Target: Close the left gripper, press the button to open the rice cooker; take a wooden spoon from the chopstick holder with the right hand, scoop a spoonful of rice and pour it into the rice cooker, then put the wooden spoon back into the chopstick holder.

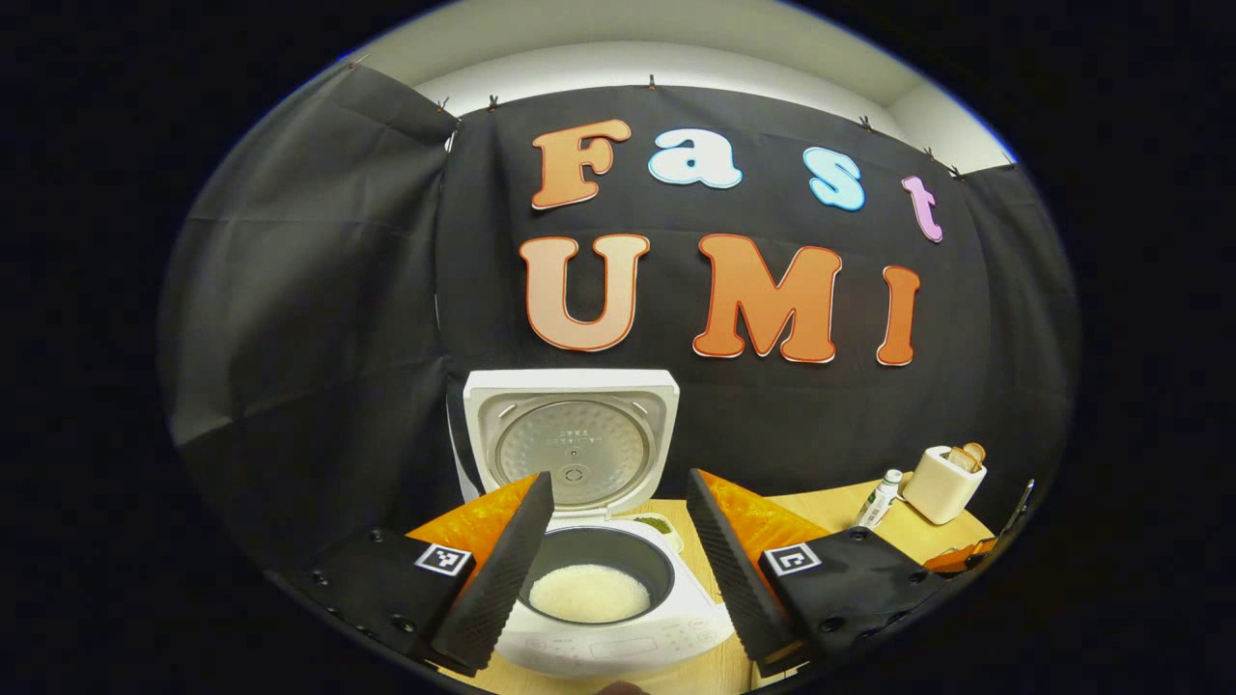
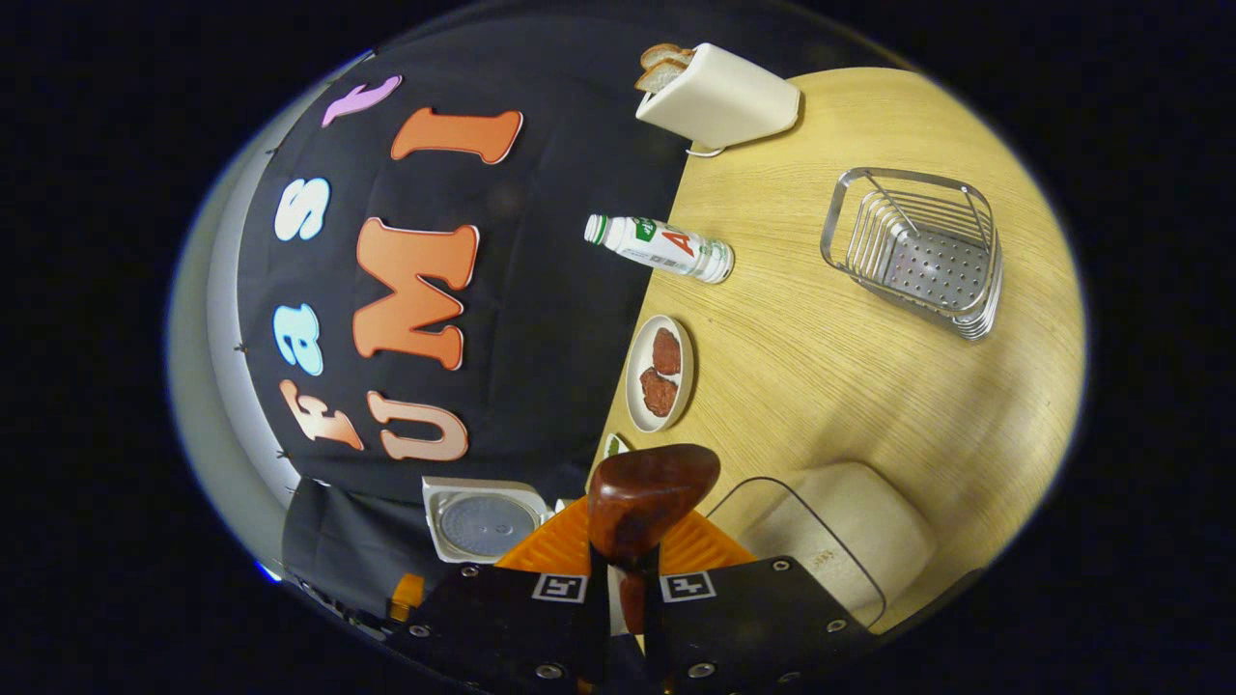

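So the rice cooker [image 1: 599, 569] is sitting on the wooden table [image 2: 850, 386] with its lid [image 1: 572, 439] flipped straight up against the booth wall, and the dark inner pot has a round patch of white rice [image 1: 589, 593] at the bottom. In the left gripper view the left gripper [image 1: 618, 560] is spread wide with nothing between the fingers, and the cooker sits right in that gap, one finger on each side of the pot, just in front of the control panel.

Right gripper [image 2: 626, 579] is clamped on the wooden spoon [image 2: 647, 502]; its neck runs down between the two fingers and the glossy reddish-brown bowl sticks up past the tips. Can't tell if there's any rice in it from this angle. Just beside the spoon is a clear container of rice [image 2: 830, 541].

The right gripper view is rolled sideways and also gets the wire chopstick holder [image 2: 917, 251], which looks empty, a small plate [image 2: 660, 372] with two dark red pieces, a bottle [image 2: 661, 248], and a toaster [image 2: 719, 97] holding bread slices. The left gripper view catches the toaster and bottle too, off to the right.
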Tool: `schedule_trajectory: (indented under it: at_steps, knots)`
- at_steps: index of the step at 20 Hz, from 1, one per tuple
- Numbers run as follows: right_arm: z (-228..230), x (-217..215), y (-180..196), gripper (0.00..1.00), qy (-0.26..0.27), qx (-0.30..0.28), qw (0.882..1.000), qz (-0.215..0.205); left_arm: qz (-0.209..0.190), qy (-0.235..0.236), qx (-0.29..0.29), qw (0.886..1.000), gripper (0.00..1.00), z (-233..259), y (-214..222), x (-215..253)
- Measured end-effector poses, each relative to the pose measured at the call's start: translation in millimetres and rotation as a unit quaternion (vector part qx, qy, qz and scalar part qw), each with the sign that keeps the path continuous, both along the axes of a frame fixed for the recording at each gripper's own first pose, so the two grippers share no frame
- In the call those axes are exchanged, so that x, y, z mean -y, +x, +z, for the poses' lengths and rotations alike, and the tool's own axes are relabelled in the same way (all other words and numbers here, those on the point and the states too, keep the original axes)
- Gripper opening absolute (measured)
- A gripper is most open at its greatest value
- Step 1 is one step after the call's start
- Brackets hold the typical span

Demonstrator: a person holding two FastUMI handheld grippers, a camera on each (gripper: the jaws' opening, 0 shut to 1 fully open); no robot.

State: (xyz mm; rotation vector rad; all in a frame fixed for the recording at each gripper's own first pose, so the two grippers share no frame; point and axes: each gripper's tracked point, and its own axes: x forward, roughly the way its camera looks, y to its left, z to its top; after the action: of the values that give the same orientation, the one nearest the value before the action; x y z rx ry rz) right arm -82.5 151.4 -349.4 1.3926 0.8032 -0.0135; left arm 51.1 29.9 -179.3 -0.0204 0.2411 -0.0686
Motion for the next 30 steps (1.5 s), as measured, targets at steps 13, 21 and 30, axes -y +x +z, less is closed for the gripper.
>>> schedule_trajectory:
  at_steps: [13, 21, 30]
  knots:
    - [61.2, -77.1, 68.7, 0.13, 0.110, 0.018, 0.994, 0.016, 0.074, 0.012, 0.007, 0.997, 0.95, 1.8, -17.9, -60.8]
    - [96.8, -163.1, 121.6, 0.13, 0.147, 0.040, 0.987, 0.058, 0.112, 0.050, 0.033, 0.992, 0.96, 20.1, -35.2, -100.2]
    - [88.6, -246.9, 154.7, 0.13, 0.087, 0.051, 0.989, 0.107, 0.135, 0.054, 0.014, 0.989, 0.96, 0.5, -50.1, -134.7]
